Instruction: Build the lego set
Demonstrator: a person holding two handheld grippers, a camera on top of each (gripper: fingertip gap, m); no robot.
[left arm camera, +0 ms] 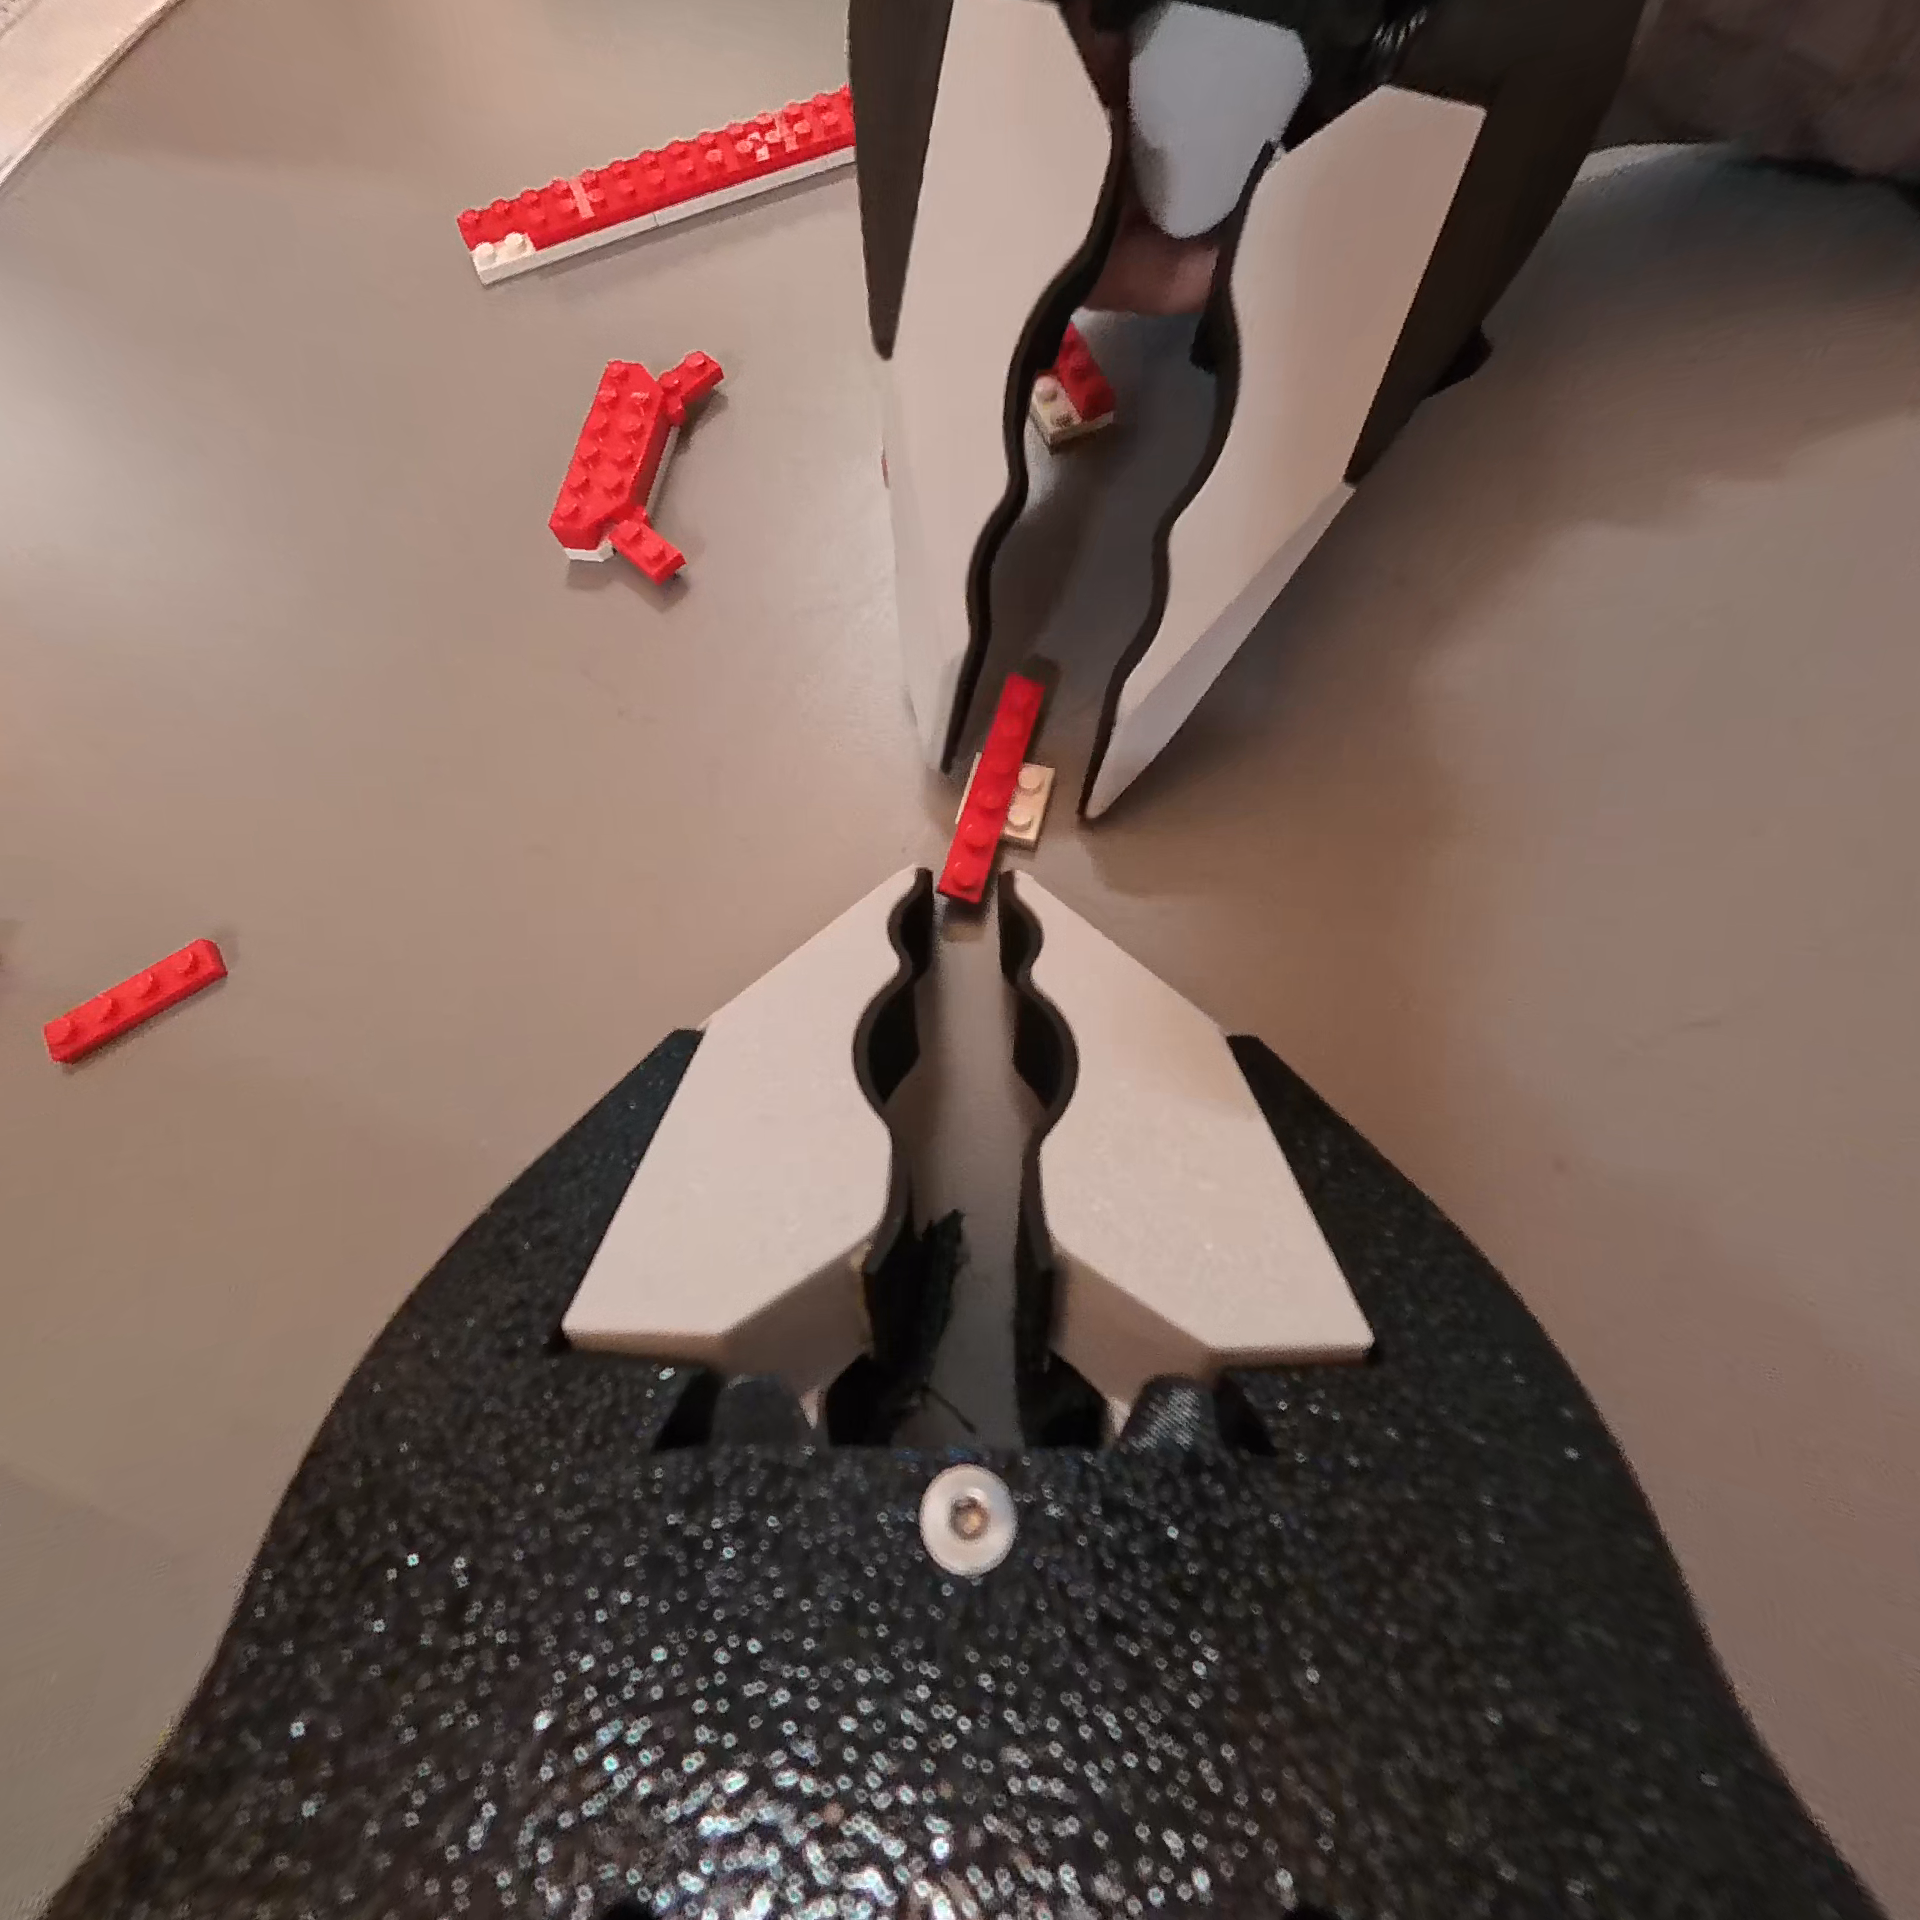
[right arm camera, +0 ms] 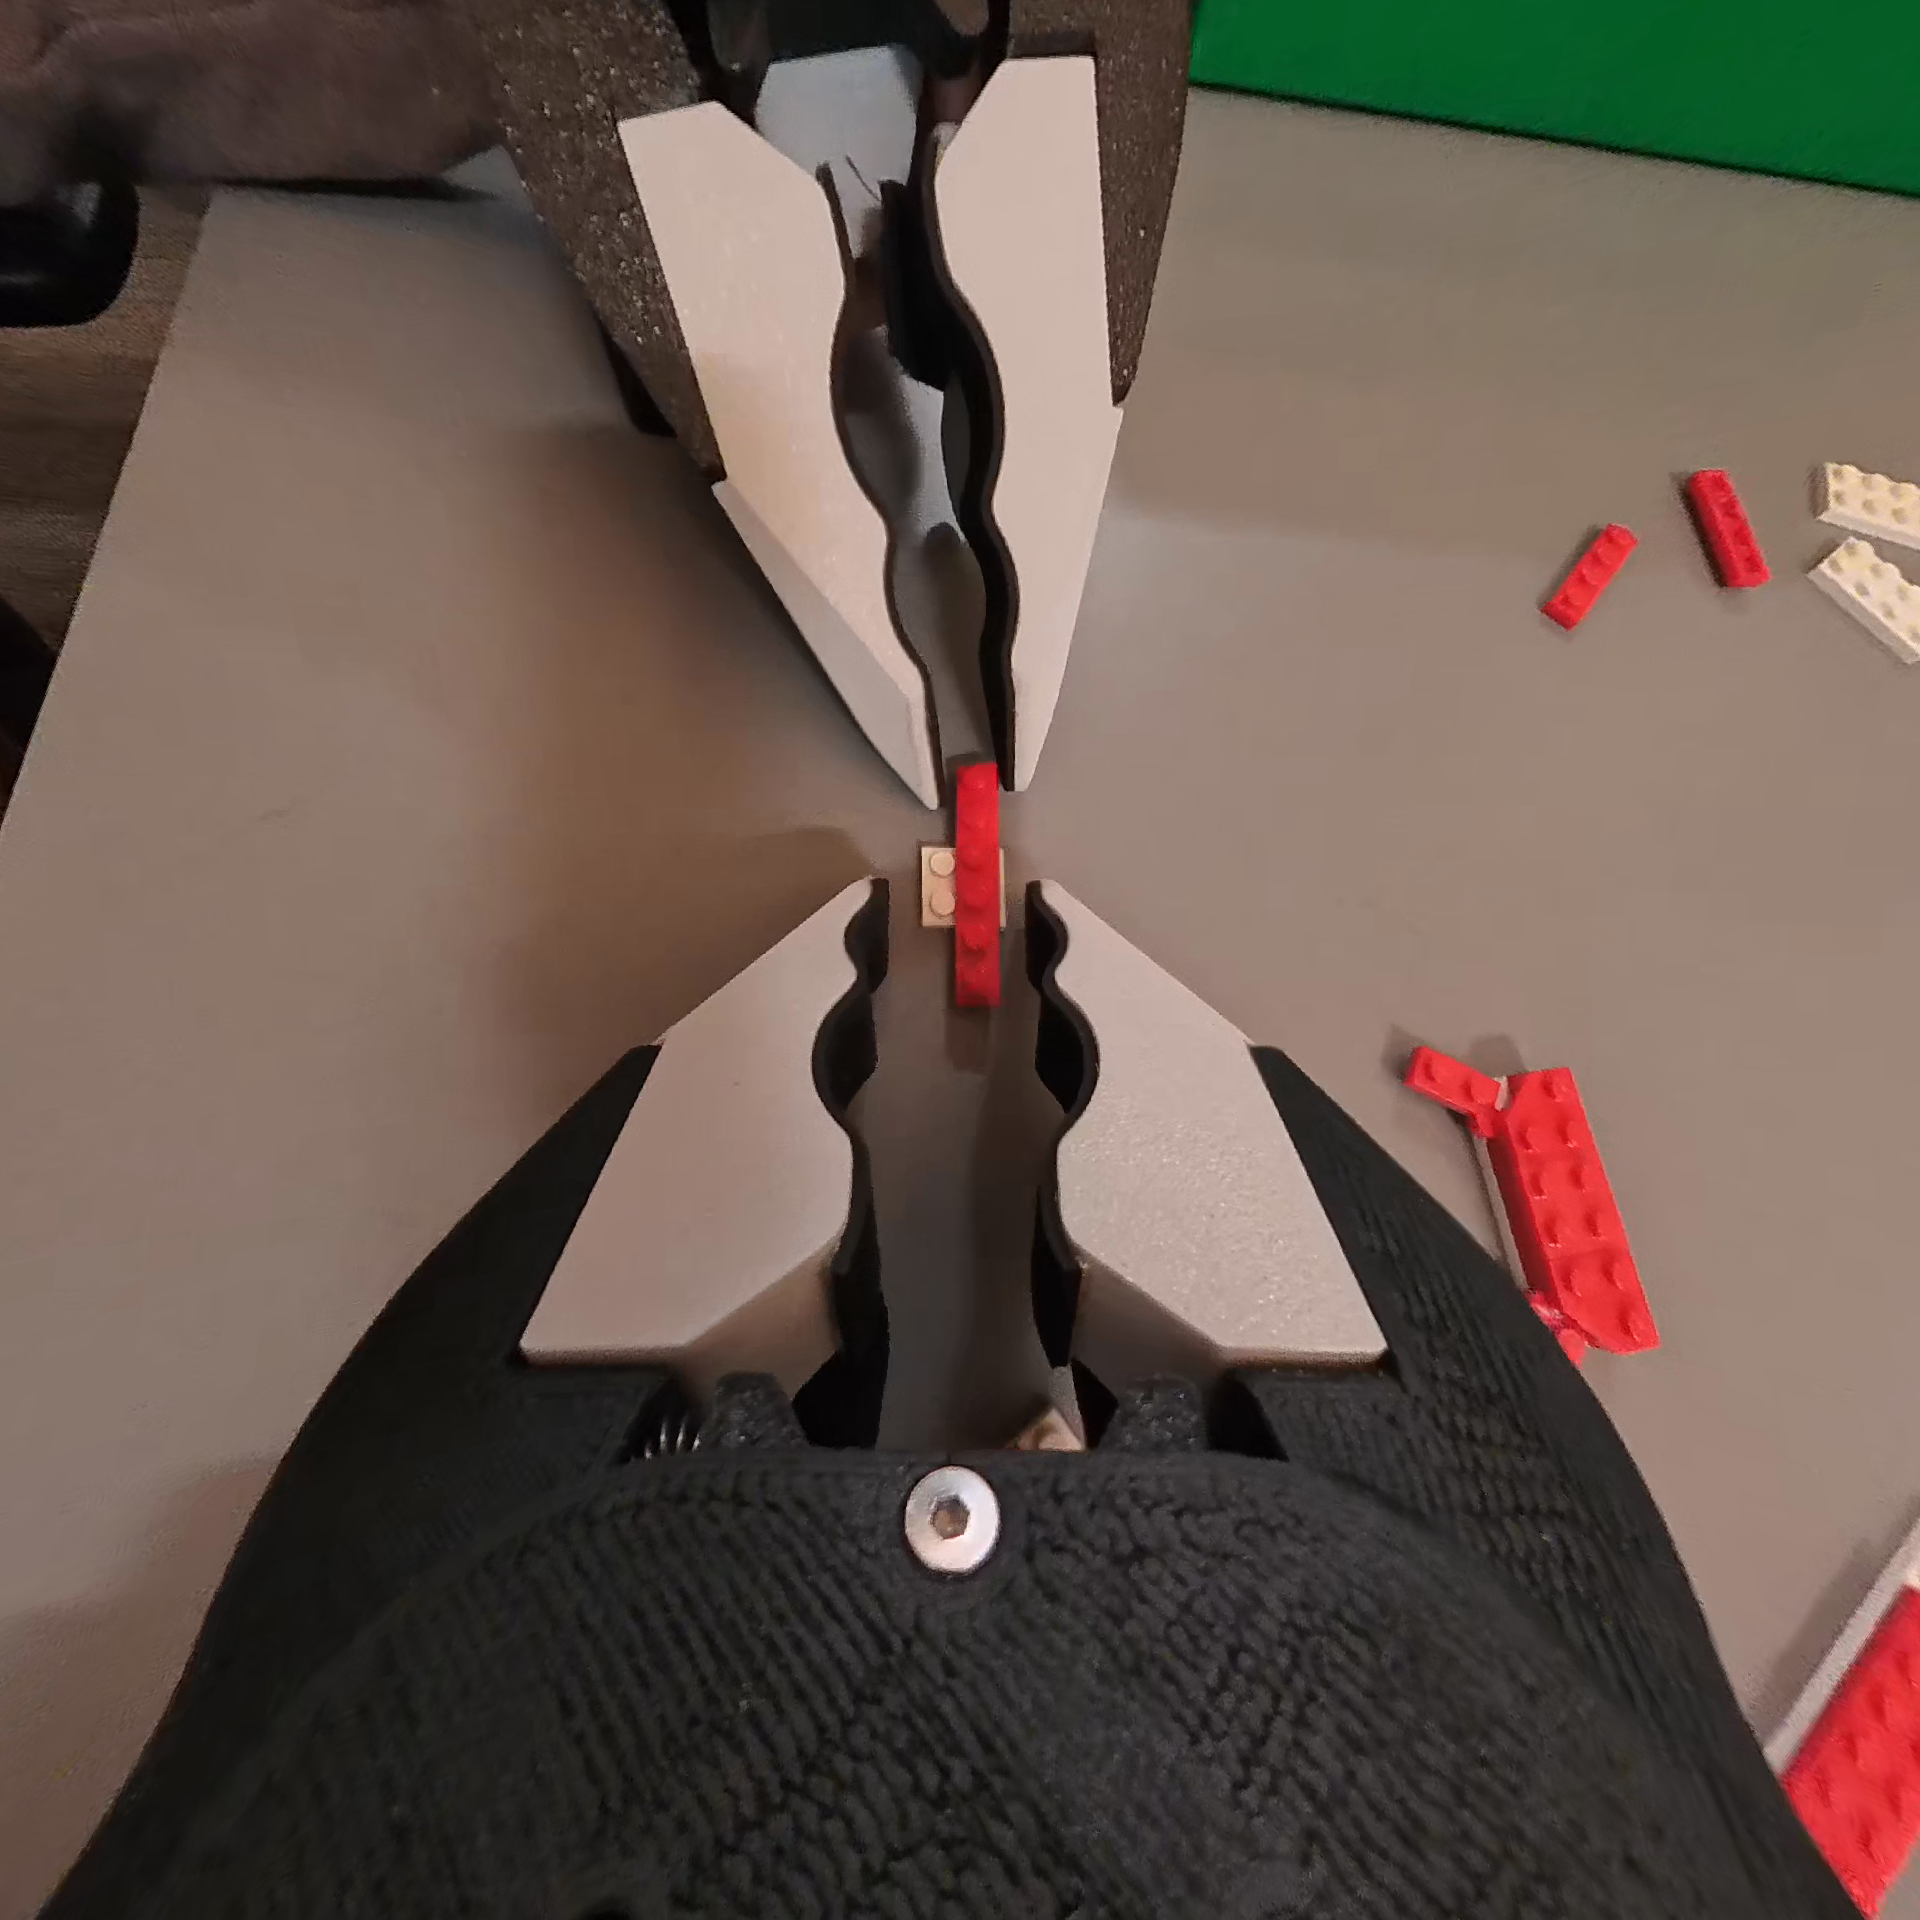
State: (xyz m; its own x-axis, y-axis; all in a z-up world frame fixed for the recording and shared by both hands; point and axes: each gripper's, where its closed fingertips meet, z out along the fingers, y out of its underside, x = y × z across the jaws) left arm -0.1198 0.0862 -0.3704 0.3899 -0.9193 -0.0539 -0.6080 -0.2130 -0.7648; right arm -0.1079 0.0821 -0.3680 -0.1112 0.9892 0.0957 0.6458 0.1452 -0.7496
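Observation:
A thin red plate point(left arm camera: 992, 790) lies across a small tan plate point(left arm camera: 1034, 816) on the grey table point(left arm camera: 312, 727). My left gripper point(left arm camera: 966, 883) is closed on the red plate's near end. My right gripper point(right arm camera: 956, 888) is open, with its fingertips either side of the red plate point(right arm camera: 977, 894) and the tan plate point(right arm camera: 938, 885), touching neither. In the left wrist view the right gripper point(left arm camera: 1018, 790) comes in from the top, opposite mine. In the right wrist view the left gripper point(right arm camera: 975, 790) pinches the plate's far end.
Left wrist view: a long red-and-white strip point(left arm camera: 665, 177), a red winged assembly point(left arm camera: 623, 457), a loose red plate point(left arm camera: 135, 1003), a small red-and-tan piece point(left arm camera: 1075, 395). Right wrist view: two red plates point(right arm camera: 1590, 577), white plates point(right arm camera: 1870, 509), red assemblies point(right arm camera: 1558, 1205), a green surface point(right arm camera: 1558, 83). My two grippers' fingertips are within a few centimetres of each other.

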